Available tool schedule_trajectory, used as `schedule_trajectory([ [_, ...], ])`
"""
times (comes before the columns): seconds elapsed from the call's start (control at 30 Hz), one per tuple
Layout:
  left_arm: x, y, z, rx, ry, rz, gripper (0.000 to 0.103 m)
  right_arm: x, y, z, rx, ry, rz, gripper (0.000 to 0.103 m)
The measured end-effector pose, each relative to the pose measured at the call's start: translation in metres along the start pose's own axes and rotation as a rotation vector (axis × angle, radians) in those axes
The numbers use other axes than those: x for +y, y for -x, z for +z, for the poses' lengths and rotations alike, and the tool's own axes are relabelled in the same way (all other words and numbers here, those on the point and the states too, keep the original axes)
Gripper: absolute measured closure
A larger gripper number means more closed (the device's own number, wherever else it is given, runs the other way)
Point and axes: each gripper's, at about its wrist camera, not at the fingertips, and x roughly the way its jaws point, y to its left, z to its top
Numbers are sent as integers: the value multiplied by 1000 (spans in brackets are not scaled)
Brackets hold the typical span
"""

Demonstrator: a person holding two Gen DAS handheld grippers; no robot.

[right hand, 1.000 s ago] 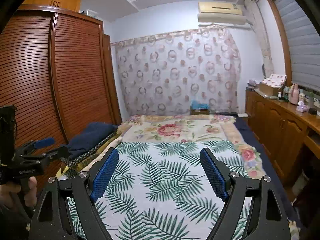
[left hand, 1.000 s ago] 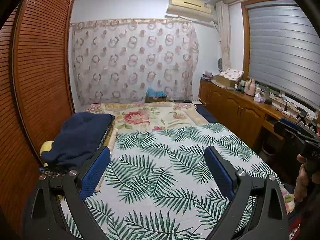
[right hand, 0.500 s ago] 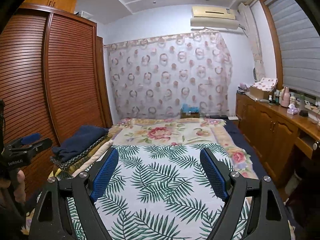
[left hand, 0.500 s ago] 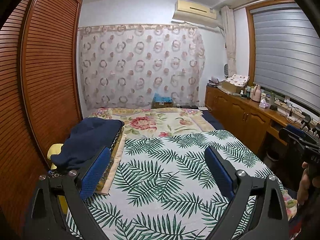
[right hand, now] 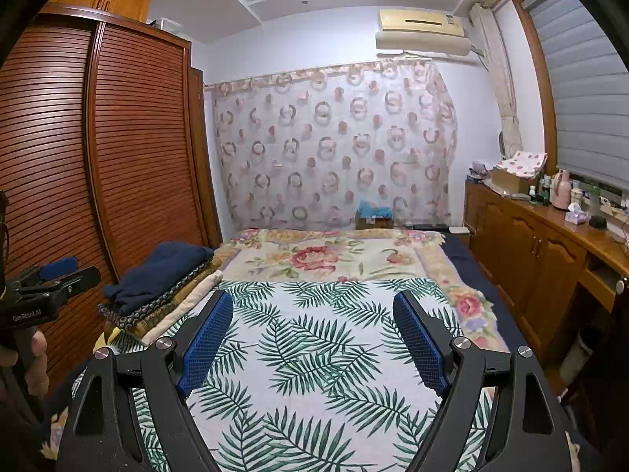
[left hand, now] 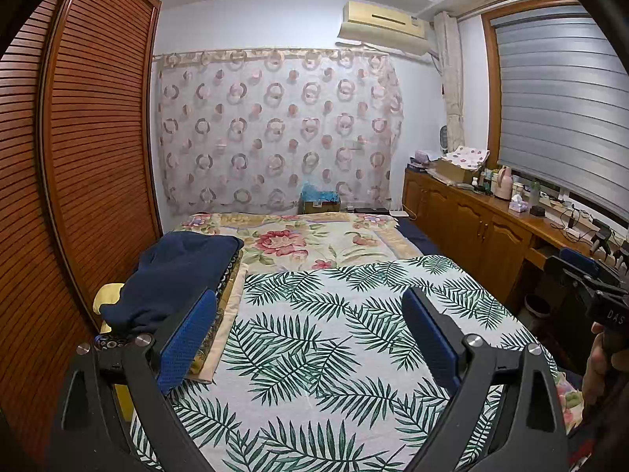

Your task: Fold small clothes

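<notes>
Both views tipped up slightly; your left tongs (left hand: 308, 338) and right tongs (right hand: 312, 340) gaped empty. Navy garment (left hand: 179, 271) at ten o'clock looked soft, limp: pinch a corner.

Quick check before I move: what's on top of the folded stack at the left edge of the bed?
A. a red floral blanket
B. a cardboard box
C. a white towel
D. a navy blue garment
D: a navy blue garment lies on top of the stack, over patterned and cream layers.

"GenRobot.AI" on left tongs (right hand: 59, 275); "DAS" on right tongs (left hand: 589, 279).
</notes>
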Motion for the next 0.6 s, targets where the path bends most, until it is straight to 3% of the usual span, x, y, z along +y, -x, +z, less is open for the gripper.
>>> schedule_trajectory([
  [0.6,-1,0,-1,0,-1,1,7,-7,1,1,0,3,2,18],
])
